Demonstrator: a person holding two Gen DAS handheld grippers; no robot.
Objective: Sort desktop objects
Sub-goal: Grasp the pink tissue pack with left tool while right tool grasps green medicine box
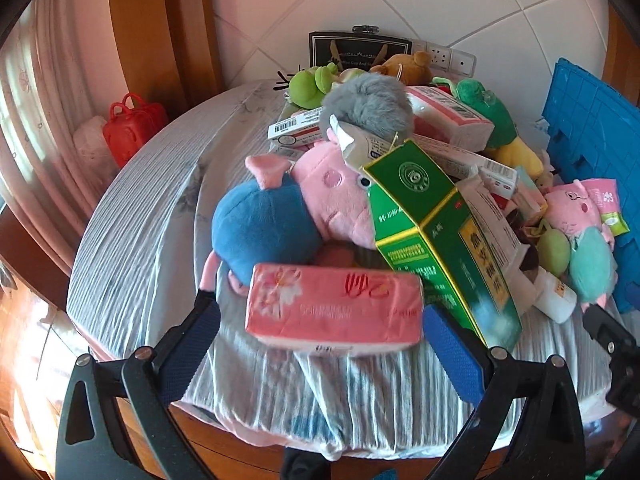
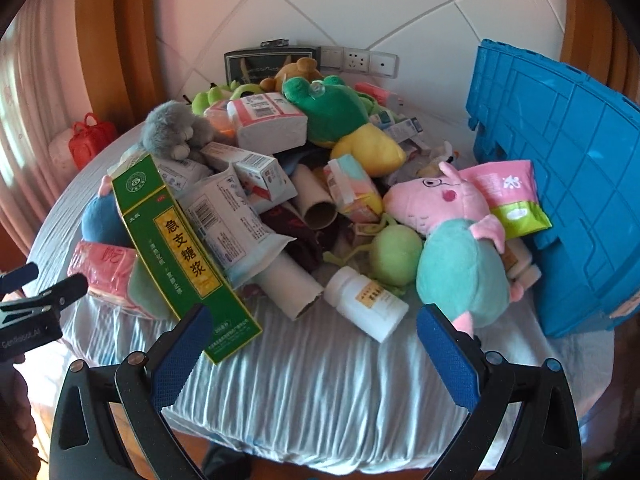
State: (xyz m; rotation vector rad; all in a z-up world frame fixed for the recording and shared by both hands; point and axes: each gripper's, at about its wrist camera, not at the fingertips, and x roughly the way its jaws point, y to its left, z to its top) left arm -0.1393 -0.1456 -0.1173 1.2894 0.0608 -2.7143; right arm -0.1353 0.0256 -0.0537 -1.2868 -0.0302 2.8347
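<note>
One tissue pack (image 1: 334,309) between left gripper (image 1: 320,340) fingers

The pink tissue pack (image 1: 335,309) is motion-blurred at lower centre; the blue crate (image 2: 568,168) runs off the right edge.

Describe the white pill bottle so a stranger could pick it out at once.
Start at the big blue crate on the right, then look left past the pink pig plush in the teal dress. The white pill bottle lies on its side on the cloth at the pile's near edge: smooth white plastic, yellow label.
</note>
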